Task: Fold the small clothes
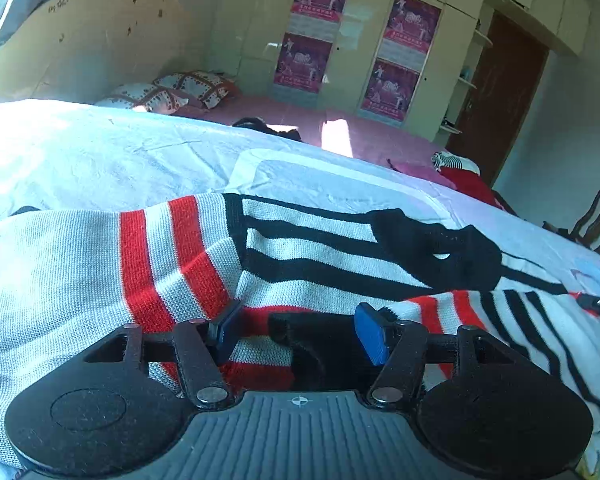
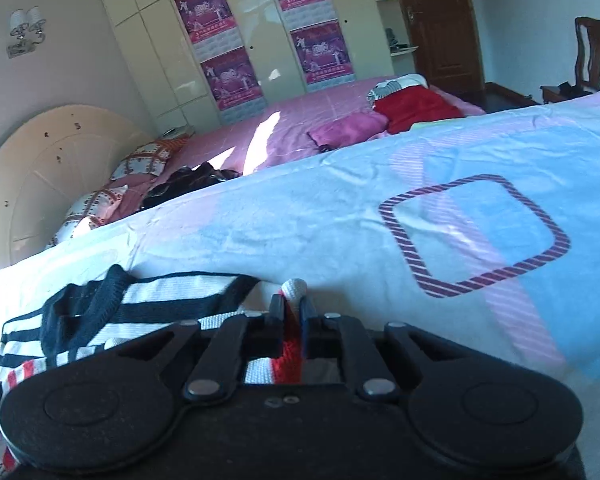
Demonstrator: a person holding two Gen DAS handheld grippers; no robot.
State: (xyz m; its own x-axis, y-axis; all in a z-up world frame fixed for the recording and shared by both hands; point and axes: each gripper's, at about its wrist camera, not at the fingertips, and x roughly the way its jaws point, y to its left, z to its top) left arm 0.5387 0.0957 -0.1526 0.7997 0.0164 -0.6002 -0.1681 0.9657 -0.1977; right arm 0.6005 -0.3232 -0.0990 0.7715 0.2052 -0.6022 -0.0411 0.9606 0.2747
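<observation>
A small knitted sweater (image 1: 308,256), white with red and black stripes, lies spread on the pale blue bed sheet (image 1: 100,160). My left gripper (image 1: 296,326) is open, low over the sweater's near edge, its blue pads (image 1: 370,332) either side of a red and black fold. My right gripper (image 2: 293,312) is shut on a pinched bit of the sweater's white and red edge (image 2: 294,288), low over the sheet (image 2: 340,220). The rest of the sweater (image 2: 100,320) lies to its left.
A pink bed (image 2: 300,124) behind carries red (image 2: 416,108) and magenta (image 2: 348,128) clothes, dark clothing (image 2: 196,178) and patterned pillows (image 1: 172,90). A wardrobe with posters (image 1: 356,40), a brown door (image 2: 440,20) and a wooden chair (image 2: 592,56) stand beyond.
</observation>
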